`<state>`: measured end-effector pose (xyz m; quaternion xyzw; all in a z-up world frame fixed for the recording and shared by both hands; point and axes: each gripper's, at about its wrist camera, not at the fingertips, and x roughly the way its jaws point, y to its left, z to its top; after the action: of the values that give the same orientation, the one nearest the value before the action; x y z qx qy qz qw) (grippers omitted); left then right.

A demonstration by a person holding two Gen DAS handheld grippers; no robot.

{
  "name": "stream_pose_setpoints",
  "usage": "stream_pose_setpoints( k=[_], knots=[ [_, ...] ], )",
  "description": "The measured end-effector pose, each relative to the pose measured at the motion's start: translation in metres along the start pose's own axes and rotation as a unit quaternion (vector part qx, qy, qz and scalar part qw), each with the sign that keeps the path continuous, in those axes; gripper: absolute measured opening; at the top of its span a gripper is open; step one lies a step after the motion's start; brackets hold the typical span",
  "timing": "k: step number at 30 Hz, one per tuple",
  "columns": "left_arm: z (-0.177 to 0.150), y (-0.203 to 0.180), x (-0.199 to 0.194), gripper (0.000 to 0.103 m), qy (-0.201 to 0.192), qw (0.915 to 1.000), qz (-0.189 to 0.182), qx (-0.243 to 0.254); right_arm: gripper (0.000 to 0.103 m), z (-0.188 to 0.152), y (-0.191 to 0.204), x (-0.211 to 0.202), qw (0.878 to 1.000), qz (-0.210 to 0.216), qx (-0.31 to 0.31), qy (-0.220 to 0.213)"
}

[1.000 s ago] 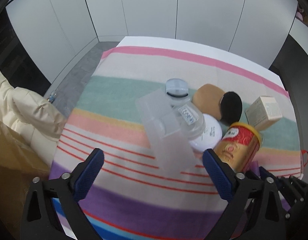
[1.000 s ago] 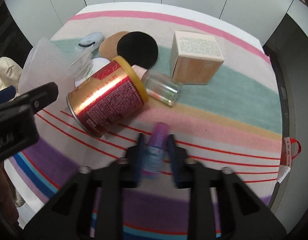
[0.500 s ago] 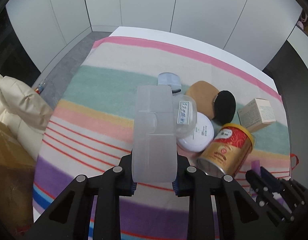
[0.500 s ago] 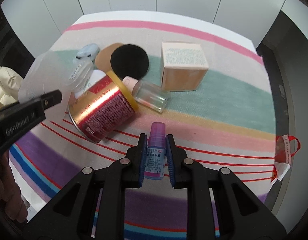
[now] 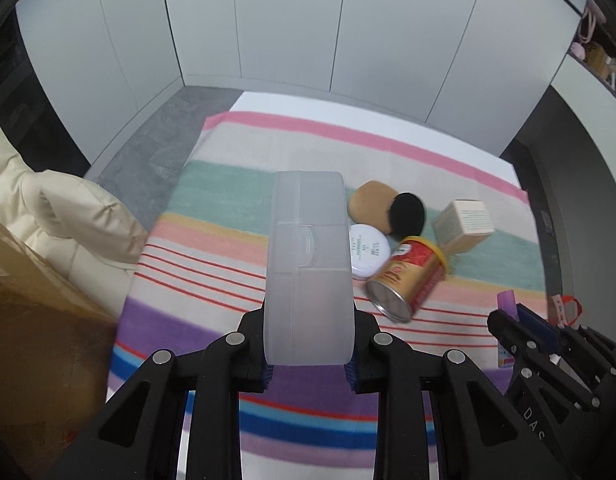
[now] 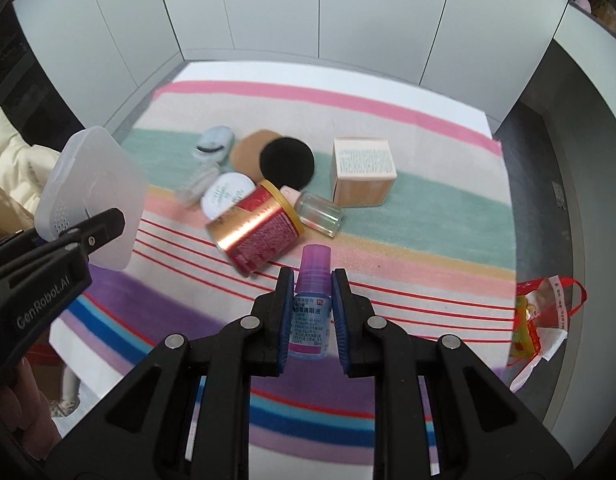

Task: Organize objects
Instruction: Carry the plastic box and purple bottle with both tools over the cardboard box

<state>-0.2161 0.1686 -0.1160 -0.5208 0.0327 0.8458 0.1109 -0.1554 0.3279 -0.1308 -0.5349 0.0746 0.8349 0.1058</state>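
The left gripper (image 5: pixel 309 360) is clamped on the near end of a frosted plastic case (image 5: pixel 309 264), its blue pads pressing the two narrow sides. The case is lifted clear of the striped cloth (image 5: pixel 212 280) and held on edge; its long axis runs straight away from the gripper, toward the far wall, and the latch tab on its upturned rim faces the camera. From the right wrist view the same case (image 6: pixel 92 196) shows its broad flat face, rounded at the corners, hanging above the cloth's left part.

The right gripper (image 6: pixel 311 312) is closed on a small dropper bottle (image 6: pixel 311 312) with a blue printed label and a purple cap. The bottle stands upright between the pads, cap pointing away from the gripper and up in the picture, its long axis in line with the fingers. It too is off the cloth.

Left on the cloth, a red and gold can (image 6: pixel 260 228) lies on its side, yellow lid toward the far right, base toward the near left. Just beside its lid lies a clear glass bottle (image 6: pixel 317 214), also on its side. A white round compact (image 6: pixel 228 196) touches the can's far left side. Behind them are a tan puff (image 6: pixel 250 152) overlapped by a black puff (image 6: pixel 287 160), and a pale blue clip case (image 6: pixel 214 142). A cardboard box (image 6: pixel 363 170) stands apart to the right. A red bag (image 6: pixel 543 312) hangs past the cloth's right edge.
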Motion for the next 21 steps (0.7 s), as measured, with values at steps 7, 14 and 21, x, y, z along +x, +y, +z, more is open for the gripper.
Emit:
stream_pose_setpoints(
  k=[7, 14, 21],
  knots=[
    [-0.012, -0.005, -0.045, 0.027, -0.023, 0.9997, -0.009, 0.006, 0.019, -0.007, 0.003, -0.048, 1.0, 0.006, -0.005, -0.023],
    [-0.031, -0.001, -0.087, 0.027, -0.045, 0.9988, -0.016, 0.011, 0.019, -0.015, 0.009, -0.085, 0.999, 0.013, -0.011, -0.044],
    [-0.051, 0.015, -0.123, 0.027, -0.076, 0.9968, -0.024, 0.006, 0.019, -0.024, 0.021, -0.114, 0.997, 0.024, -0.024, -0.067]
  ],
)
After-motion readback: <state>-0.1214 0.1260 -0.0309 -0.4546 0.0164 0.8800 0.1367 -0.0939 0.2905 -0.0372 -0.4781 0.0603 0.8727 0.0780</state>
